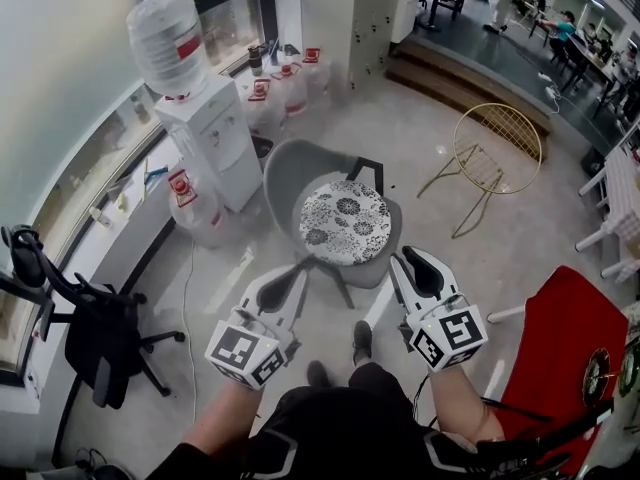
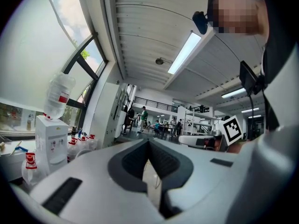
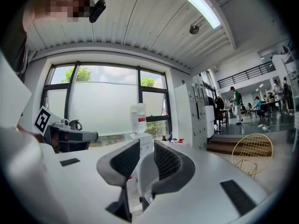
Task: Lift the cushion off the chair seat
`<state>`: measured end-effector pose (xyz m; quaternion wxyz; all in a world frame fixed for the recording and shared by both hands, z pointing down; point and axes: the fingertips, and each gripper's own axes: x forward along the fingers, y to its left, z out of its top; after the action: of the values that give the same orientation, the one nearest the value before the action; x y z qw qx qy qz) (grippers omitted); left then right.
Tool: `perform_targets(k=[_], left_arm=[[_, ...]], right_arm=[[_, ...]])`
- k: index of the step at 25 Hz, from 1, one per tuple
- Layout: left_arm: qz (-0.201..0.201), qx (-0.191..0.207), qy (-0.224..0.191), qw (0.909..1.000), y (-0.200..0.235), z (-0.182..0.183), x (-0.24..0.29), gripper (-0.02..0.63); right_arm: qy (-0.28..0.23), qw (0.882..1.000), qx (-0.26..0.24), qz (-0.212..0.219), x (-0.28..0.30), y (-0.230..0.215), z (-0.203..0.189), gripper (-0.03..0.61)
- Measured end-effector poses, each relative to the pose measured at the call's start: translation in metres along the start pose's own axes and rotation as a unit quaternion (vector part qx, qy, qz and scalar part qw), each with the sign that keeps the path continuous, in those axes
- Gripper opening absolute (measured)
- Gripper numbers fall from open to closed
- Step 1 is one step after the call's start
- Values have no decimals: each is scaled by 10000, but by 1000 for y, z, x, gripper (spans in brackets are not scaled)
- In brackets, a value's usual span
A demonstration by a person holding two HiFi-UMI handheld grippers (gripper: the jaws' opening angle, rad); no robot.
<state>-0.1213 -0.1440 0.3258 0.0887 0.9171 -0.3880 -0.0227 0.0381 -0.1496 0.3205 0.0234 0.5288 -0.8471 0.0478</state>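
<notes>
In the head view a round cushion (image 1: 345, 223) with a black-and-white flower print lies on the seat of a grey shell chair (image 1: 290, 173). Both grippers are held level in front of the chair, short of the cushion and not touching it. My left gripper (image 1: 298, 276) is at the chair's near left; in the left gripper view its pads meet at the tips (image 2: 148, 142) with nothing in them. My right gripper (image 1: 412, 260) is at the near right edge of the seat. Its jaws (image 3: 145, 146) stand a little apart with nothing between the pads.
A water dispenser (image 1: 210, 138) with its bottle and several water jugs (image 1: 195, 203) stand left of the chair. A black office chair (image 1: 90, 328) is at the near left, a gold wire chair (image 1: 495, 153) at the far right, a red chair (image 1: 565, 338) at the near right.
</notes>
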Motion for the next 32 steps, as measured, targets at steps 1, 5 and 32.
perform_targets(k=[1, 5, 32], left_arm=[[23, 24, 2, 10000, 2, 1, 7, 8], [147, 33, 7, 9999, 10, 7, 34, 8], [1264, -134, 468, 9908, 40, -13, 183, 8]], right_arm=[[1, 10000, 26, 5, 4, -7, -1, 101], [16, 9999, 50, 147, 24, -31, 1, 115], [335, 9917, 62, 1243, 133, -162, -25, 180]])
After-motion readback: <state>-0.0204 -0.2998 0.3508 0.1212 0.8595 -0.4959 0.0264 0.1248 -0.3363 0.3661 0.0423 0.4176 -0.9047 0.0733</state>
